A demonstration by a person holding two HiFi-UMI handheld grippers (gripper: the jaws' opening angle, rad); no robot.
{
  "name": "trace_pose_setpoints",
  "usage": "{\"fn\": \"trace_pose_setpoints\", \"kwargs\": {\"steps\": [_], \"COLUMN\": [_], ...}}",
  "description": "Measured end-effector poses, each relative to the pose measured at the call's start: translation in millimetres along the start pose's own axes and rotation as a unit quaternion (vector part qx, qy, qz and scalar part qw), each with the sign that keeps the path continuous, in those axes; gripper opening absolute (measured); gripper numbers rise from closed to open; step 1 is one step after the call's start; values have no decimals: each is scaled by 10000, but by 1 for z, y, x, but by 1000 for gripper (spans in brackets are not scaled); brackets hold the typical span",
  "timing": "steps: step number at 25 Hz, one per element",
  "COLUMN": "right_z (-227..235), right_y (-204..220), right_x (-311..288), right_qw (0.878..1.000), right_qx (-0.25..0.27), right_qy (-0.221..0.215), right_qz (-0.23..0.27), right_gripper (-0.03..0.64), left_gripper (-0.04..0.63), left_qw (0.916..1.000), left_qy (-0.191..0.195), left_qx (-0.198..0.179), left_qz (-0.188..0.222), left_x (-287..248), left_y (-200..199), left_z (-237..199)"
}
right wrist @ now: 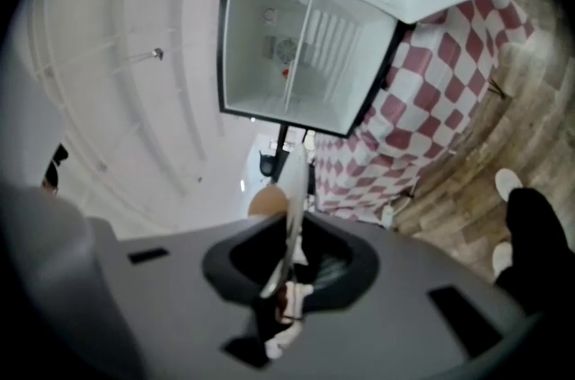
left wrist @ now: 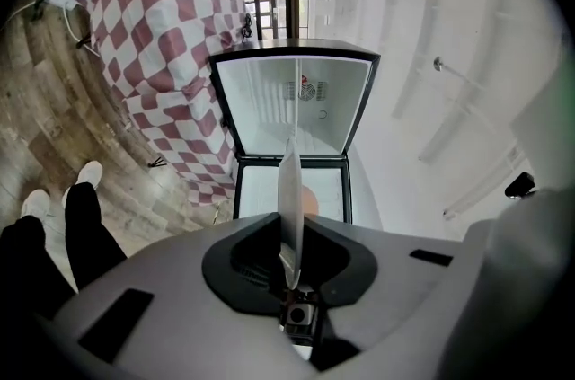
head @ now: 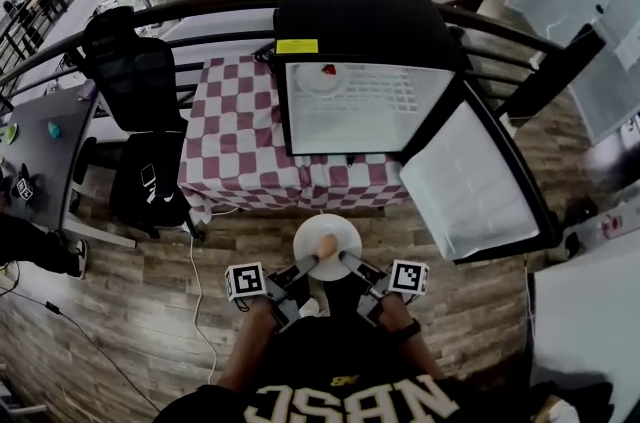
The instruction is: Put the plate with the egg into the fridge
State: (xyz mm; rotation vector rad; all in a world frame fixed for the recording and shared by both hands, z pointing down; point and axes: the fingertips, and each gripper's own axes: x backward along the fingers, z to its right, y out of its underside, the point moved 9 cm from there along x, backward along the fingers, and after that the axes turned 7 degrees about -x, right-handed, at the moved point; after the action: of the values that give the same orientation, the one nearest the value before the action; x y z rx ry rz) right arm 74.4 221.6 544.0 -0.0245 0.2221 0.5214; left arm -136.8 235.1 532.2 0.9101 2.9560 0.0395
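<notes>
White plate (head: 327, 233) bearing the egg (head: 326, 247) hangs before the open fridge (head: 372, 116), its near rim clenched by fingers of the left gripper (head: 304, 264) and right gripper (head: 348, 261).

Open fridge (head: 360, 26) on checkered-cloth table (head: 235, 136)
</notes>
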Motion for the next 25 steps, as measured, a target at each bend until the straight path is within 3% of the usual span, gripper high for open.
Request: {"fn": "trace_pose_setpoints", "kwargs": {"steps": [6, 14, 25], "right_z": [-6, -15, 16], "right_y": [-70, -151, -192], "right_x": [-25, -62, -92], "right_qw": [9995, 9990, 9984], "right_qx": [-41, 123, -266], "right_qy": [187, -168, -287], "right_qz": [-253, -400, -407], "right_gripper": [44, 44, 44], "left_gripper": [40, 40, 40], "left_qw": [9997, 9984, 9948], "left_qy": [-141, -236, -627], "left_qx": [-111, -327, -27], "left_qz": [171, 396, 805], "left_x": [-46, -101, -130], "left_y": [-49, -105, -132], "left_z": [3, 9, -23]}}
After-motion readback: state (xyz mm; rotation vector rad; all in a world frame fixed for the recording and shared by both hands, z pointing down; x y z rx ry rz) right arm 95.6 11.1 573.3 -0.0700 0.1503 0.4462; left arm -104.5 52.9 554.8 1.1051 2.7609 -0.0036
